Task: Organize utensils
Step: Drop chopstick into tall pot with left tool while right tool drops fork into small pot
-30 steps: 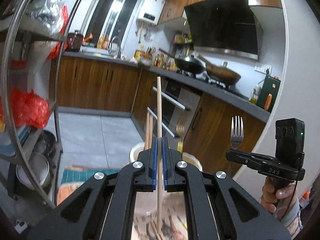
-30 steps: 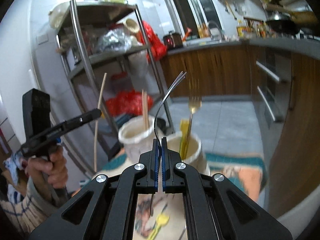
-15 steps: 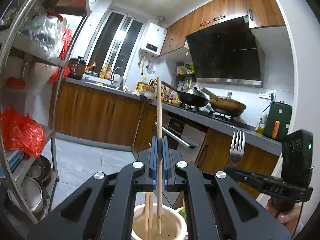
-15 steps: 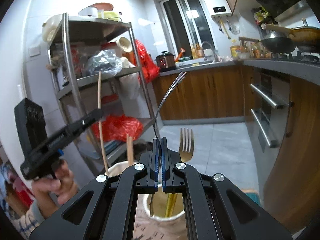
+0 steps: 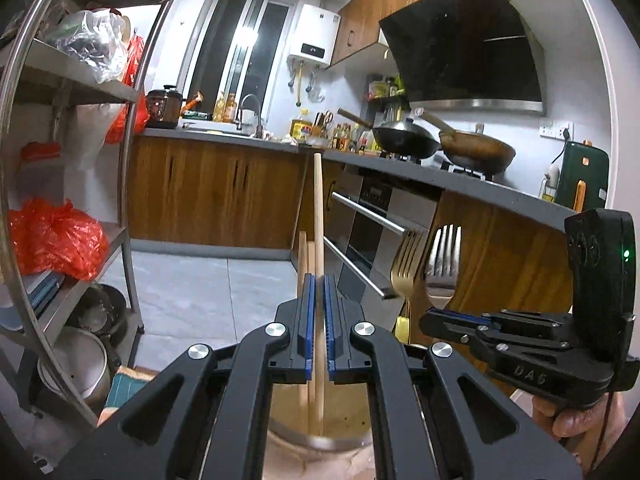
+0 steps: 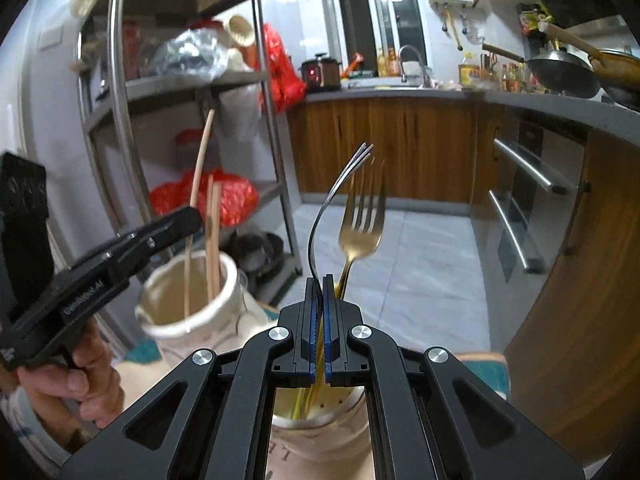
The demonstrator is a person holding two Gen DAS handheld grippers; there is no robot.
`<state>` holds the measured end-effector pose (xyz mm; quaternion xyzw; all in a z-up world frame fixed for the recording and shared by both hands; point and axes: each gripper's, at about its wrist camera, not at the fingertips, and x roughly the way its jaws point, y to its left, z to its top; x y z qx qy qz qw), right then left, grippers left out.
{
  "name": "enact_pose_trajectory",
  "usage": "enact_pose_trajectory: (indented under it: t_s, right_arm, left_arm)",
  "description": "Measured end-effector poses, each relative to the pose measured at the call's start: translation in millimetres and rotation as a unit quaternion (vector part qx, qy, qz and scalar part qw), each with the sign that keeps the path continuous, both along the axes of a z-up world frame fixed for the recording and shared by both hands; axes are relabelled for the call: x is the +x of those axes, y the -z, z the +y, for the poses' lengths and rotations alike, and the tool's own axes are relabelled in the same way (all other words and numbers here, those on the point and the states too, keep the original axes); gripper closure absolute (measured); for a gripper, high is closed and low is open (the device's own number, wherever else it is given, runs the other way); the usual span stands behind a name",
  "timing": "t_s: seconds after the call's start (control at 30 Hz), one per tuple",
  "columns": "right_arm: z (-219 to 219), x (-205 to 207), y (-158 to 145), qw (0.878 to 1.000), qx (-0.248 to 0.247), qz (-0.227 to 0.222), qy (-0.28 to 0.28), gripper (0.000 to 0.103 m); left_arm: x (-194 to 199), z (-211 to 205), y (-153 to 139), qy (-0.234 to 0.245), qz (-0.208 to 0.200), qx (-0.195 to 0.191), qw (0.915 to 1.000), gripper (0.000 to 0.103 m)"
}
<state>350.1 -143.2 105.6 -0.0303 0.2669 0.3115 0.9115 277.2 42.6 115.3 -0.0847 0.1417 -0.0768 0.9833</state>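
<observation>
A chopstick point(image 5: 318, 208) is pinched upright in the left gripper point(image 5: 319, 320), whose jaws are pressed together on it. Its low end is dipped into the left cup point(image 5: 320, 438), just under the gripper. Two more chopsticks point(image 6: 213, 236) are stood in that cup, close beside the held one.

A silver fork point(image 6: 325, 200) is clamped in the right gripper point(image 6: 320, 328), with the jaws squeezed tight on its handle. The fork is held upright, tines at the top, and its handle is dropped into the right cup point(image 6: 320, 436). A gold fork point(image 6: 360, 220) is stood in that same cup, just to the right of the silver one and a bit farther away.

The two cups are set side by side, very near each other. A metal shelf point(image 6: 120, 120) is seen far on the left, with a red bag point(image 6: 224, 196) on it. A wooden counter point(image 5: 224, 192) is seen at the far side.
</observation>
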Motion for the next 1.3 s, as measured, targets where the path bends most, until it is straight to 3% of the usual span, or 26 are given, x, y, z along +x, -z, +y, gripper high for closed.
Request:
enact_pose_trajectory:
  t_s: [0.43, 1.1, 1.2, 1.23, 1.3]
  right_arm:
    - [9, -3, 15, 1.0, -0.023, 0.016, -0.008, 0.099]
    - [10, 0, 18, 0.999, -0.025, 0.027, -0.002, 0.098]
    - [10, -2, 17, 0.999, -0.021, 0.027, -0.007, 0.089]
    - [9, -3, 17, 0.999, -0.02, 0.025, -0.007, 0.082]
    - [8, -5, 14, 1.0, -0.017, 0.021, -0.009, 0.079]
  left_arm:
    - [-2, -4, 13, -0.021, 0.036, 0.021, 0.9989, 0.099]
    - [-2, -6, 14, -0.026, 0.043, 0.035, 0.9981, 0.097]
    - [-3, -6, 13, -0.025, 0.041, 0.035, 0.9982, 0.097]
    - [-3, -6, 12, -0.025, 0.039, 0.034, 0.9983, 0.096]
    - [-6, -6, 10, -0.025, 0.037, 0.035, 0.9984, 0.096]
